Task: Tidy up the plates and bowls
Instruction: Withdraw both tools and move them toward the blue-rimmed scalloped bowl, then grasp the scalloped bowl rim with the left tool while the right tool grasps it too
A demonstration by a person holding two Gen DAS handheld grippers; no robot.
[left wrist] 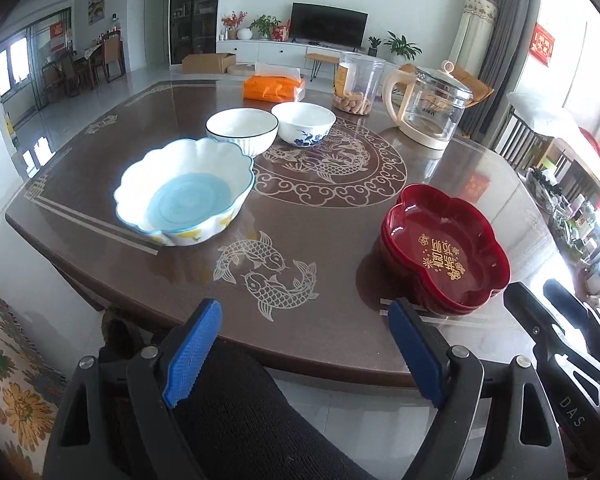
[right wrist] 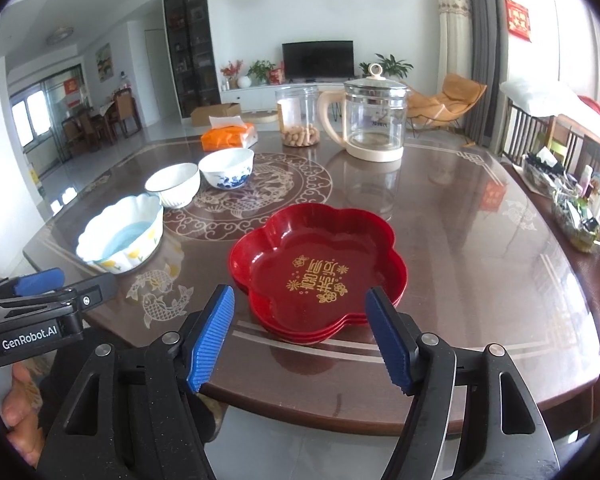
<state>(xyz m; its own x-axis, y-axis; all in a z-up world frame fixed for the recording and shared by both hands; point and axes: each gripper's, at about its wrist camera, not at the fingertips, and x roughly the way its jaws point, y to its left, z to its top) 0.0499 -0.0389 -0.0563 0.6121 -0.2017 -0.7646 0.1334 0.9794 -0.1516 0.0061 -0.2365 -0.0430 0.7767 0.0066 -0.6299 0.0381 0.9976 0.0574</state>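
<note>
A stack of red flower-shaped plates (left wrist: 446,250) (right wrist: 320,268) with gold lettering sits near the table's front edge. A scalloped white bowl with a blue inside (left wrist: 186,192) (right wrist: 120,234) lies to its left. Behind that stand a white ribbed bowl (left wrist: 242,128) (right wrist: 174,184) and a white bowl with blue flowers (left wrist: 303,122) (right wrist: 227,168). My left gripper (left wrist: 300,348) hangs open over the table's front edge, nothing between its fingers. My right gripper (right wrist: 300,336) is open just in front of the red plates, apart from them.
A glass kettle (left wrist: 430,106) (right wrist: 374,120), a clear jar of snacks (left wrist: 356,82) (right wrist: 298,116) and an orange tissue pack (left wrist: 274,86) (right wrist: 228,134) stand at the table's back. A cluttered side rack (right wrist: 572,200) lines the right. A dark-clothed leg (left wrist: 240,412) is below the left gripper.
</note>
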